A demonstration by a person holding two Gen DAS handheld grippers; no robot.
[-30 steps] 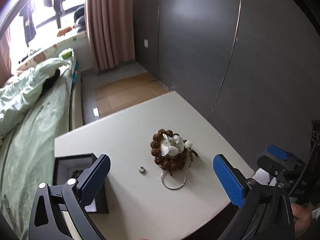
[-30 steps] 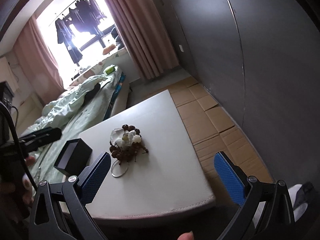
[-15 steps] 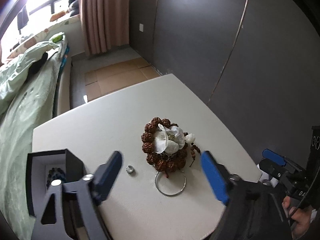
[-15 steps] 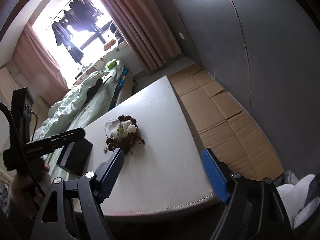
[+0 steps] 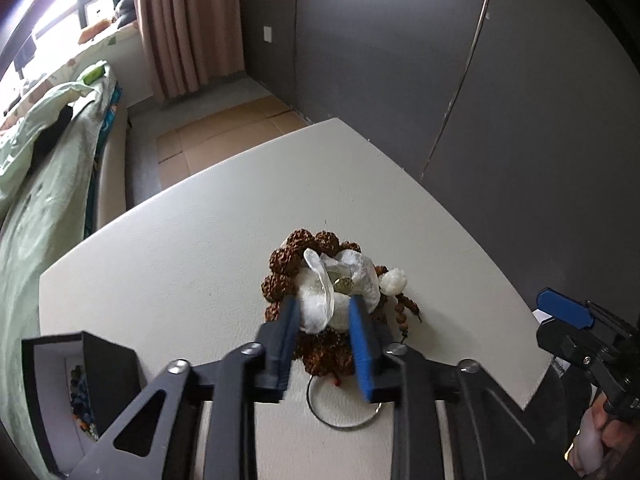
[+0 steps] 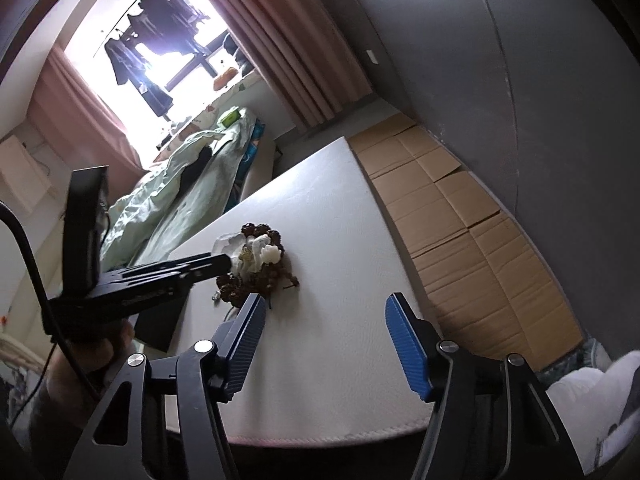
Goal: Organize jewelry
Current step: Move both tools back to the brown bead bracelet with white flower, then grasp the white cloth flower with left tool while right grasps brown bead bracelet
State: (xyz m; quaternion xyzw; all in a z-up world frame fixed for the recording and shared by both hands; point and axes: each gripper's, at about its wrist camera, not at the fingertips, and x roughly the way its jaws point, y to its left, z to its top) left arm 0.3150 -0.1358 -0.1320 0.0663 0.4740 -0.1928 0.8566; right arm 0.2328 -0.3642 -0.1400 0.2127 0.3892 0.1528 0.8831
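While the black box (image 5: 108, 376) sits open at the near left corner of the white table (image 5: 192, 248), only a sliver of its pale lining shows, with some dark and blue beads (image 5: 78, 392) lying inside; the left gripper's arm cuts off the rest, so I can't say what else is in there. In the right wrist view the box (image 6: 158, 320) is mostly hidden behind the other gripper.

The jewelry pile (image 5: 332, 300) sits mid-table: a loop of big brown knobbly beads with a translucent white piece (image 5: 320, 300) lying on top, its long side running roughly toward and away from the left camera. A white carved flower bead (image 5: 394, 280) and a thin string of small beads hang off the right side. A thin metal ring (image 5: 344, 412) lies flat just nearer, half covered by the fingers.

The left gripper (image 5: 324, 312) has just been closing, its jaws narrow on either side of the white piece; can't tell if the pads are actually pressing it. The right gripper (image 6: 324, 320) has been closing too, jaws still apart over bare table, nothing between them.
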